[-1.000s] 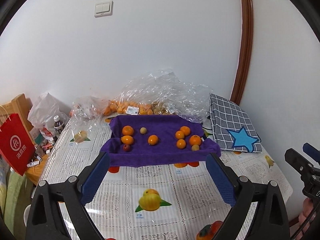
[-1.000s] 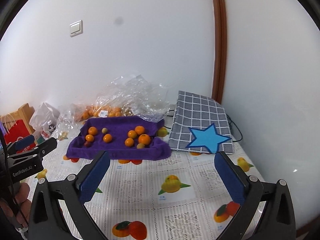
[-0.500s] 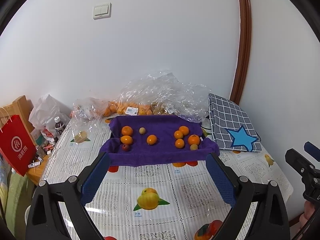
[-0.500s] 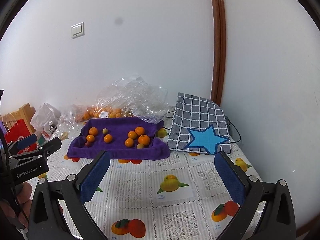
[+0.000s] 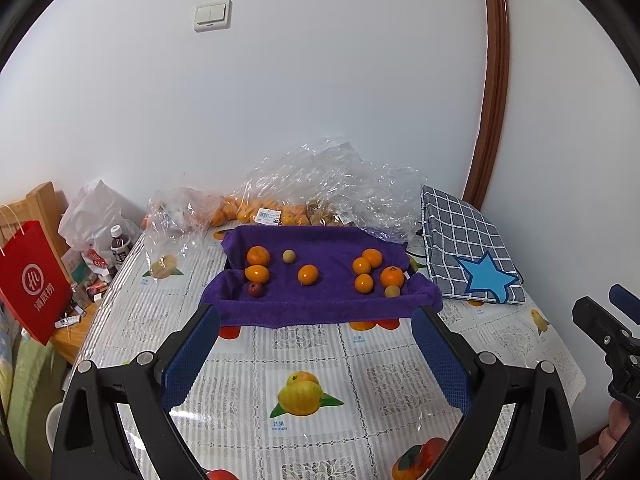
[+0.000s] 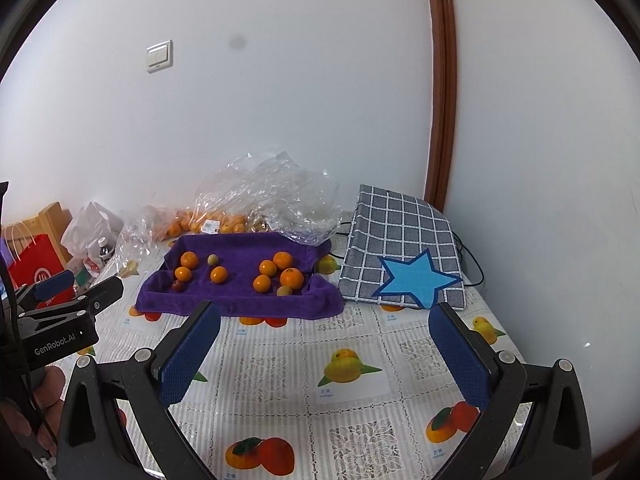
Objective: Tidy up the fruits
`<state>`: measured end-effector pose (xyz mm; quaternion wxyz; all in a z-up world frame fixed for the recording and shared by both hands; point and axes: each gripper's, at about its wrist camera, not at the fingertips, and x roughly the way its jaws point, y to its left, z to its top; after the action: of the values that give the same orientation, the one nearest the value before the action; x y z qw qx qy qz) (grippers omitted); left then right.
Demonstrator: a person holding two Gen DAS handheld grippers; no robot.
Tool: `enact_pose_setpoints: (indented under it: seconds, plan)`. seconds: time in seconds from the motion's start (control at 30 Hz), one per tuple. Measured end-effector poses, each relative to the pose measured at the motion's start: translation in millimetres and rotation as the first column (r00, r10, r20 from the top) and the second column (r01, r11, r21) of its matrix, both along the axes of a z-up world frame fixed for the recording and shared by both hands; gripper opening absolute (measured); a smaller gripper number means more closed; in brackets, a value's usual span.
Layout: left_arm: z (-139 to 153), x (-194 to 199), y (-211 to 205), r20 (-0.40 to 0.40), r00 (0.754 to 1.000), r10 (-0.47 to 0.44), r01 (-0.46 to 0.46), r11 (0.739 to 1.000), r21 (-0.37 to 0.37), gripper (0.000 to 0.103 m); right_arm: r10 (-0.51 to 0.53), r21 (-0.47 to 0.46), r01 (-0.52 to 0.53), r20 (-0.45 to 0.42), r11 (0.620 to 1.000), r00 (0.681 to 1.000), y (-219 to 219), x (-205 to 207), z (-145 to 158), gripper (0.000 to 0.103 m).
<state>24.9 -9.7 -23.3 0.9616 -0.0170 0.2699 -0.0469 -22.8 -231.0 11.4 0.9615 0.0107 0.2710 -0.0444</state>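
Purple towel (image 5: 320, 300) at frame centre, draped over a tray, holds the fruits in two groups. Left group: three oranges (image 5: 258, 256), one pale green fruit (image 5: 289, 256) and one small dark red fruit (image 5: 255, 289). Right group: four oranges (image 5: 391, 276) and a second pale fruit (image 5: 392, 291) at the near right corner. Behind the towel, clear plastic bags (image 5: 332, 184) with more oranges lie against the wall. Right of the towel, a checked cushion (image 5: 468, 248) with a blue star. Red paper bag (image 5: 30, 280) at the left edge. Fruit-print tablecloth (image 5: 304, 396) covers the table. Left gripper (image 5: 316, 356), bottom centre, jaws wide apart, holding nothing. Right gripper (image 6: 324, 356), likewise wide apart and empty, hovers above the tablecloth.
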Motion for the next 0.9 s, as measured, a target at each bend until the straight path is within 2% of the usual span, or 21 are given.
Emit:
enact_pose_setpoints:
  seconds: [0.9]
  plan:
    - [2.5, -0.1, 4.5, 0.009, 1.0, 0.005, -0.005, 1.0, 0.004, 0.097, 0.004, 0.001, -0.004, 0.006, 1.0, 1.0, 2.7, -0.3, 0.3, 0.102]
